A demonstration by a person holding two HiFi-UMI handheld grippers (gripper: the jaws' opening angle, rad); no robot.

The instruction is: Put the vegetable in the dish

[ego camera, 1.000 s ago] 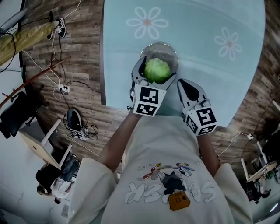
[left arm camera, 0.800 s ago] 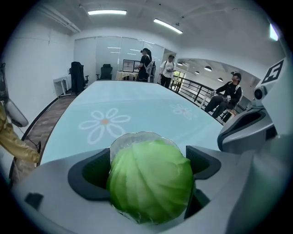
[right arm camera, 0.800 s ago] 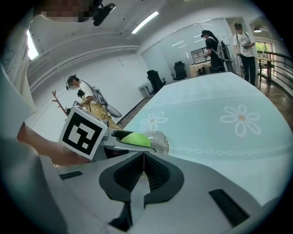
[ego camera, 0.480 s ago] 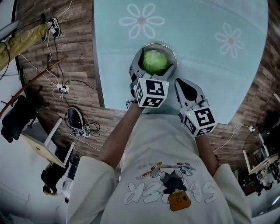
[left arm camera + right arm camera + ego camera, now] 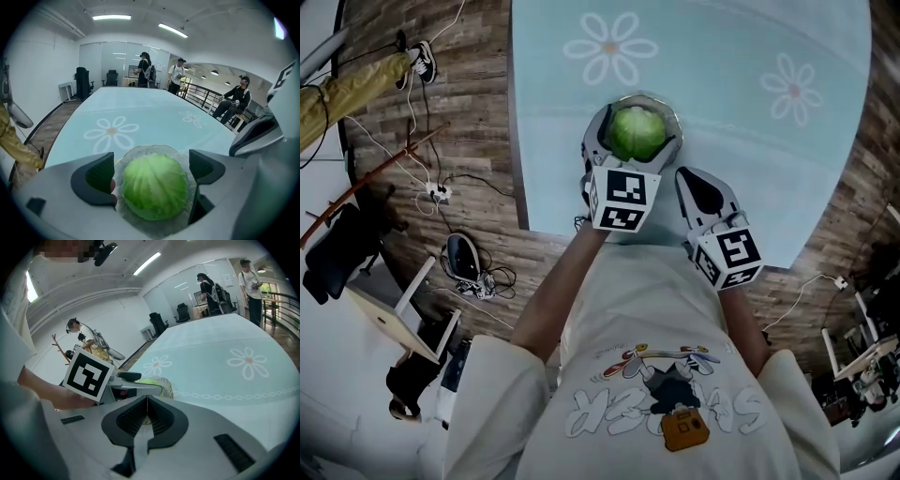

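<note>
- Cabbage (image 5: 637, 132), round and pale green, sits in a clear glass dish (image 5: 667, 106) with a scalloped rim, near the table's edge closest to the person.
- Seen from the left gripper view, the cabbage (image 5: 154, 186) fills most of the dish (image 5: 150, 148), and its top rises above the rim.
- The left gripper (image 5: 636, 141) reaches over the dish. Its fingers (image 5: 93, 179) are spread wide, one on each side of the cabbage, with a small gap on both sides, so they do not pinch it.
- The marker cube (image 5: 620, 199) on the left gripper lies just over the table's near edge.
- The right gripper (image 5: 698, 183) hangs just beside the left one, to the right of the dish and apart from it. Its fingers (image 5: 131, 420) are pressed together with nothing between them.
- Its own marker cube (image 5: 729, 258) sits close to the person's body.
- The table (image 5: 750, 169) is pale blue-green, with white flower prints (image 5: 611, 47) on its top.
- The person's light printed shirt (image 5: 666, 375) fills the lower part of the head view.
- A wooden floor (image 5: 459, 122) to the left of the table carries loose cables.
- In the left gripper view, several people (image 5: 176, 75) stand or sit beyond the table's far end, in a bright office.
</note>
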